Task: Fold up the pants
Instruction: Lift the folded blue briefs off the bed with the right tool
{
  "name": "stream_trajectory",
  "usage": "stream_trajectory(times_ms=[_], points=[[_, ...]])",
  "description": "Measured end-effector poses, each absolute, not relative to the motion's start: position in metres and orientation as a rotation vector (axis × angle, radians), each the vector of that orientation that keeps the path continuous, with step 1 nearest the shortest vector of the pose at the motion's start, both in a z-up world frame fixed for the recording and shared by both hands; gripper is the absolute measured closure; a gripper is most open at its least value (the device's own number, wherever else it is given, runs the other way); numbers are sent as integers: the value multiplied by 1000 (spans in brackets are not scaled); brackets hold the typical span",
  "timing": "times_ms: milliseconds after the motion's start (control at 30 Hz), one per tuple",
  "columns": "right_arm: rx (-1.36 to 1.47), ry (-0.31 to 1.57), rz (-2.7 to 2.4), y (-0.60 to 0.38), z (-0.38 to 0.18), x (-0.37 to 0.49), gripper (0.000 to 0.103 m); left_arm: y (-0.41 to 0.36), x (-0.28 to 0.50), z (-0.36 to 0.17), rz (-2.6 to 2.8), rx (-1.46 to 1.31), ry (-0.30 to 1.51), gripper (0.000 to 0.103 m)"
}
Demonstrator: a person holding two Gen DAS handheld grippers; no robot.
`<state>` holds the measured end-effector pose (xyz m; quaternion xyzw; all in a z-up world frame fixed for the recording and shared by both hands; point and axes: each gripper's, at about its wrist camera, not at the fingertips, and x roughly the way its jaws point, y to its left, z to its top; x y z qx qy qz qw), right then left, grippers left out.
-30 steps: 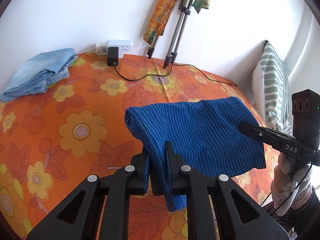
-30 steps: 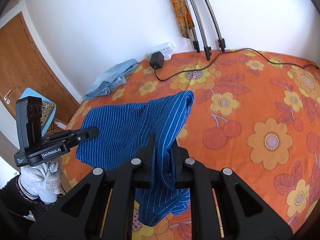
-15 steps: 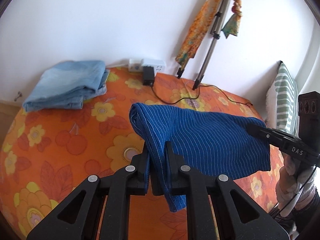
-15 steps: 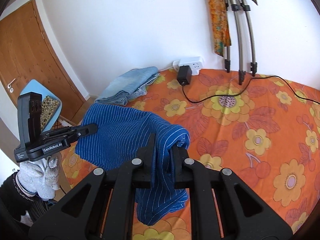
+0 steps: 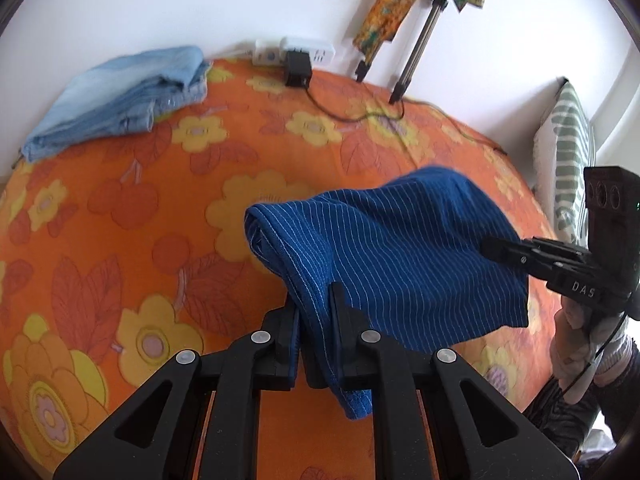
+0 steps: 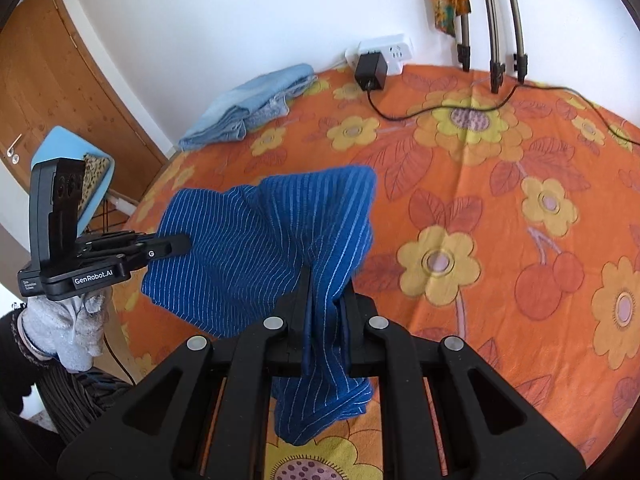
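The blue pinstriped pants (image 5: 384,248) hang folded between my two grippers, lifted above the orange flowered bed (image 5: 120,208). My left gripper (image 5: 314,300) is shut on one end of the pants, with a flap hanging below its jaws. My right gripper (image 6: 326,286) is shut on the other end of the pants (image 6: 256,240), also with cloth drooping under it. The right gripper also shows at the right of the left wrist view (image 5: 496,246), and the left gripper shows at the left of the right wrist view (image 6: 176,244).
A folded pile of light blue jeans (image 5: 116,96) lies at the bed's far left corner. A power strip with a black adapter (image 5: 296,68) and its cable lie by the wall, beside tripod legs (image 5: 416,52). A striped pillow (image 5: 568,152) stands at right. A wooden door (image 6: 52,80) is left.
Both grippers dipped lower and tilted toward the bed with the pants still held. The cloth between them has swung and bunched up slightly.
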<state>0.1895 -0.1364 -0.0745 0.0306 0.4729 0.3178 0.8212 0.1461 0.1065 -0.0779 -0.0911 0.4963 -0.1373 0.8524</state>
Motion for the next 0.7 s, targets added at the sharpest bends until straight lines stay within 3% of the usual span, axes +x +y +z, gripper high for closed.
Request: stream_trajectory(times_ms=[433,567,600,667,700], points=[[54,1125,758,-150,-104,164,92,102,113,-88,-342,-215,1127,92],[13,1134,775,-148,-104,162,87,105,116,-89,-341,-247,1144,88],[3,1135,775,-148,-104,162,85,107,118,-89,-336,-265,1150,84],[9,1133,780,-150,-103,166,67,111,121,-89,-336,-293,1154,80],[25,1132,786,-152,-102,168,62,113,124,-89,-332,-305,1159,72]])
